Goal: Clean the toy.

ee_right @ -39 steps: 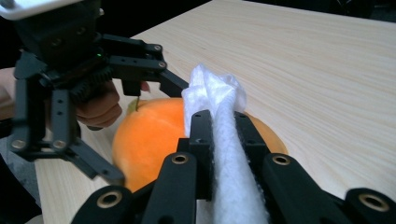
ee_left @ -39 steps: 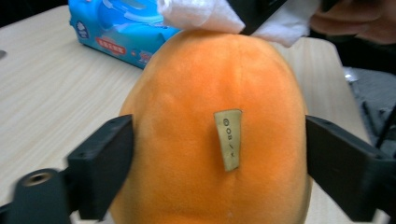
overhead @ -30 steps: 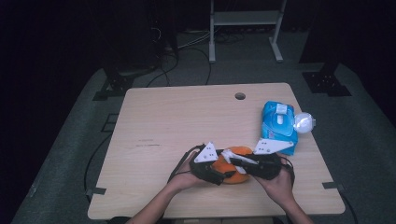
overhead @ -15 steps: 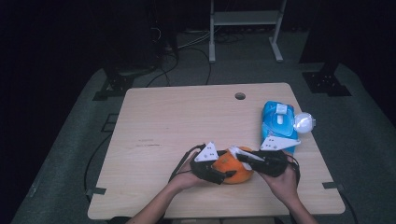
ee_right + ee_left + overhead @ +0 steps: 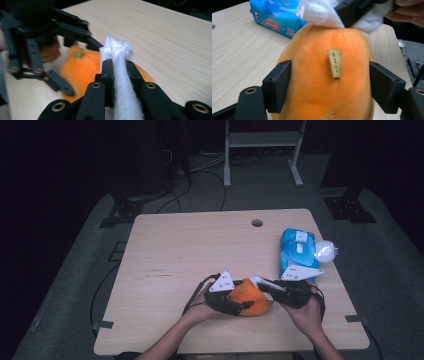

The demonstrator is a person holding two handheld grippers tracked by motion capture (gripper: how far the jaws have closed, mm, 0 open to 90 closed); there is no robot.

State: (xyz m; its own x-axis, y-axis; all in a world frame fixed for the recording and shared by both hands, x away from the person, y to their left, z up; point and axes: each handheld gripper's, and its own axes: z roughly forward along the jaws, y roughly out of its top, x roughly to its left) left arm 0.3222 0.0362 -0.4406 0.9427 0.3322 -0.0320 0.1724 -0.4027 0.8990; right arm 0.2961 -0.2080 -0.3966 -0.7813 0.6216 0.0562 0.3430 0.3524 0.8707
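Note:
An orange soft toy fruit (image 5: 252,300) with a small tan label (image 5: 334,63) lies near the table's front edge. My left gripper (image 5: 329,88) has a pad on each flank of the fruit (image 5: 312,65). Its jaws have just been closing on it. My right gripper (image 5: 119,65) is shut on a white wipe (image 5: 116,47), whose bunched end sticks out past the fingertips. In the left gripper view that wipe (image 5: 317,11) rests on the far top of the fruit. In the high view the right gripper (image 5: 261,282) comes in from the right, over the fruit's upper edge.
A blue pack of wet wipes (image 5: 298,251) lies at the table's right edge, with a round white lid (image 5: 326,251) beside it. The wooden table (image 5: 200,245) has a cable hole (image 5: 257,223) near its far edge. Dark floor and a stand surround it.
The right gripper with the wipe has shifted slightly to the right and away, so more of the orange fruit shows between the two grippers. The left hand has stayed where it was.

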